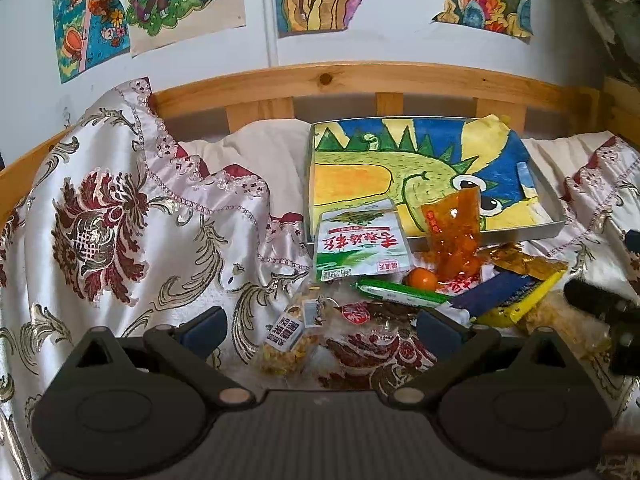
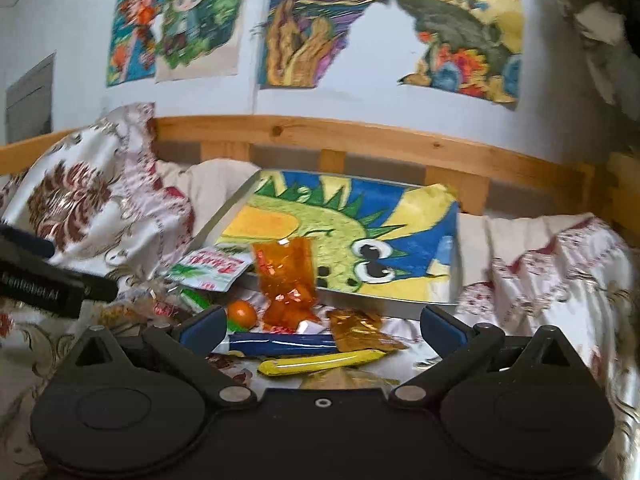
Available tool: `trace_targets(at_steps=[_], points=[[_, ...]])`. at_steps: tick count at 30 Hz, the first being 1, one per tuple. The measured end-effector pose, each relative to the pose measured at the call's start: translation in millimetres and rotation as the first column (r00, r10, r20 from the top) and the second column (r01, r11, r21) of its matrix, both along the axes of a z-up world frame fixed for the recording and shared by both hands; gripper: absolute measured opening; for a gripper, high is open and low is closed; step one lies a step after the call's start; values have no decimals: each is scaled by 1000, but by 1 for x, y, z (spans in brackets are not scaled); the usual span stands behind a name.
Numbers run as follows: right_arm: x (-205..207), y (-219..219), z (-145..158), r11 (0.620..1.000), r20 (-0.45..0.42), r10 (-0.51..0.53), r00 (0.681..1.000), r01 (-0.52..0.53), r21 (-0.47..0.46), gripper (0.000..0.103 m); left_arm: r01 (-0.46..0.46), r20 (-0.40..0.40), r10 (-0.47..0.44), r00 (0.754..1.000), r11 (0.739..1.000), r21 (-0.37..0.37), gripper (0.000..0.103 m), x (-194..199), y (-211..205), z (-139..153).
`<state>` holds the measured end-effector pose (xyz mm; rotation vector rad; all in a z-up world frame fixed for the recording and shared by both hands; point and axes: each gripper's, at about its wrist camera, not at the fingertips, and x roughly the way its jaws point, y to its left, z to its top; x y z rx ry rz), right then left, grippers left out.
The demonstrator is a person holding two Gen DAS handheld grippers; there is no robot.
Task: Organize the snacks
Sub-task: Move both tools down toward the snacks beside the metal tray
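- Between the spread fingers of the left gripper (image 1: 320, 332), a clear packet of yellow snack pieces (image 1: 287, 344) is seen lying on the patterned cloth (image 1: 120, 216); nothing is gripped.
- Just ahead of it, a green-and-white packet (image 1: 360, 246) and an orange translucent pouch (image 1: 454, 232) are propped over the near rim of the metal tray (image 1: 554, 196), which is lined with a dinosaur drawing (image 1: 400, 168).
- Beneath the pouch, a small orange ball (image 1: 420, 280) and a green stick (image 1: 400, 292) are laid.
- Ahead of the right gripper (image 2: 320, 330), held wide open and empty, a dark blue bar (image 2: 280, 342), a yellow stick (image 2: 320, 362) and a gold wrapper (image 2: 360, 330) are found between its fingers.
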<state>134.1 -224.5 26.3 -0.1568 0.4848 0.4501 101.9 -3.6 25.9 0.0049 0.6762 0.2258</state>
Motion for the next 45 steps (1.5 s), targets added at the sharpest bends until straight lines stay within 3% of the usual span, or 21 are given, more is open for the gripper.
trace_targets(at_steps=[7, 15, 25, 34, 45], points=[[2, 3, -20, 997, -21, 50, 999, -51, -59, 102, 17, -28, -18, 999, 999, -41, 103, 14, -4, -8], [10, -5, -33, 998, -128, 49, 991, -54, -36, 102, 121, -47, -123, 991, 992, -31, 103, 27, -18, -20], [15, 0, -47, 995, -199, 46, 979, -63, -80, 102, 245, -35, -246, 969, 969, -29, 103, 43, -23, -26], [30, 3, -64, 996, -232, 58, 971, -72, -55, 101, 433, -84, -429, 900, 900, 48, 103, 77, -53, -37], [40, -16, -67, 998, -258, 48, 965, -58, -31, 83, 575, -164, -583, 796, 812, -97, 102, 121, -49, -55]])
